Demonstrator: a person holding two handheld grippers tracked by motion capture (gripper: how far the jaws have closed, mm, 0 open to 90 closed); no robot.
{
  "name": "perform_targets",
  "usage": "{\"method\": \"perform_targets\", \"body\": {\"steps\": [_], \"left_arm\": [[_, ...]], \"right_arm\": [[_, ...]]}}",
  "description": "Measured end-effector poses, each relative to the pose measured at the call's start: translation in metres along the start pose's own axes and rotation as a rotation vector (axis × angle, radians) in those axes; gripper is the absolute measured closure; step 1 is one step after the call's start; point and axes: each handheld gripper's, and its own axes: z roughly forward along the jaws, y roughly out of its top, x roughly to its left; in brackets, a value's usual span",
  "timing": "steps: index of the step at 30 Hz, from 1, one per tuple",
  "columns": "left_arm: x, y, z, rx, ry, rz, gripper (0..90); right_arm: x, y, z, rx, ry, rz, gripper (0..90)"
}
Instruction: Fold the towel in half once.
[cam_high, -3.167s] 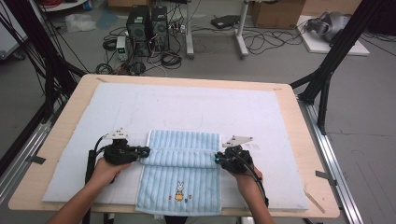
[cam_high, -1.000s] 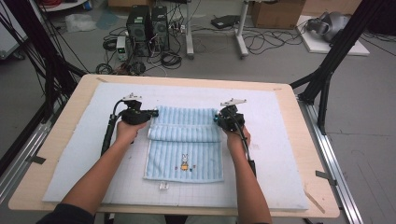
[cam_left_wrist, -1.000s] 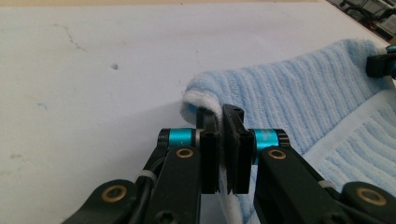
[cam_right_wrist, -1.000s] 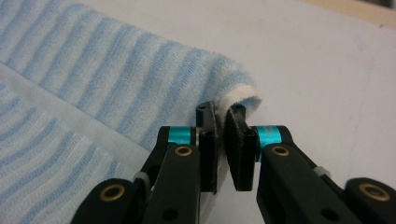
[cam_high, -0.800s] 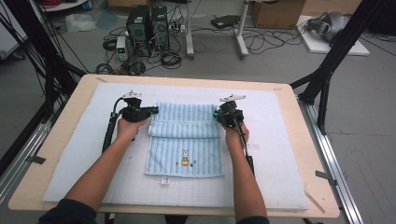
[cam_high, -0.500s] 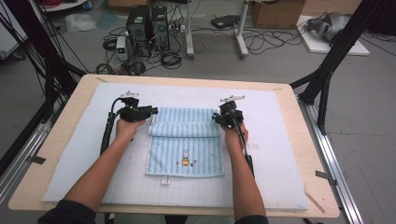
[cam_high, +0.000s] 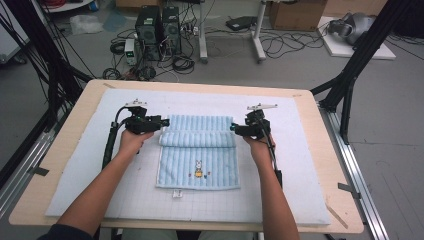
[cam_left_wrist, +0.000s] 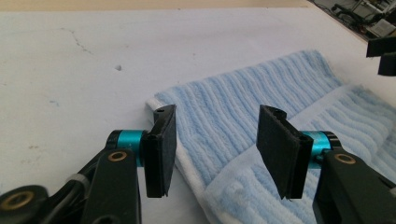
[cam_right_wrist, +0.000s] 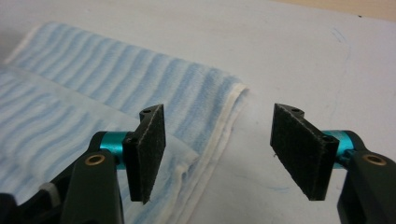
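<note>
The blue towel (cam_high: 198, 150) is soft and light (take the far corners); left gripper (cam_high: 159, 121) and right gripper (cam_high: 234, 128) have just been opening, jaws half apart and holding nothing.

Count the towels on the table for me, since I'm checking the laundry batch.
1. A single light blue striped terry towel lies mid-table on the white mat, its far edge folded over, between the left gripper and right gripper. Nothing suggests another beneath.

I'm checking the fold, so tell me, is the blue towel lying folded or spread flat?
Partly folded. The blue towel has its far part doubled over itself, forming a thicker band across it; the near part with the rabbit picture lies single on the mat.
</note>
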Motion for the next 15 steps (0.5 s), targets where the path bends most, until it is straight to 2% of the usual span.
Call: {"method": "perform_targets", "body": {"steps": [3, 4, 5, 7, 11, 13, 15], "left_arm": [[0.000, -0.009, 0.000, 0.011, -0.043, 0.014, 40.2], [0.001, -0.010, 0.001, 0.033, -0.059, 0.022, 39.3], [0.000, -0.012, 0.002, 0.037, -0.060, 0.026, 39.0], [-0.001, -0.015, 0.003, 0.051, -0.045, 0.032, 39.9], [-0.001, -0.020, 0.010, 0.110, -0.004, 0.052, 49.1], [-0.002, -0.022, 0.012, 0.124, -0.007, 0.067, 51.8], [-0.005, -0.023, 0.012, 0.120, -0.009, 0.085, 57.3]], "right_arm": [[0.000, -0.003, -0.006, -0.004, 0.021, -0.027, 46.1], [0.000, -0.004, -0.008, 0.000, 0.030, -0.037, 49.1], [0.000, -0.004, -0.008, 0.003, 0.035, -0.047, 51.2], [0.001, -0.005, -0.007, 0.011, 0.045, -0.053, 55.2], [0.005, -0.006, 0.001, 0.029, 0.054, -0.077, 60.6], [0.008, -0.007, 0.008, 0.044, 0.056, -0.071, 62.5], [0.012, -0.008, 0.016, 0.070, 0.059, -0.090, 63.9]]}}
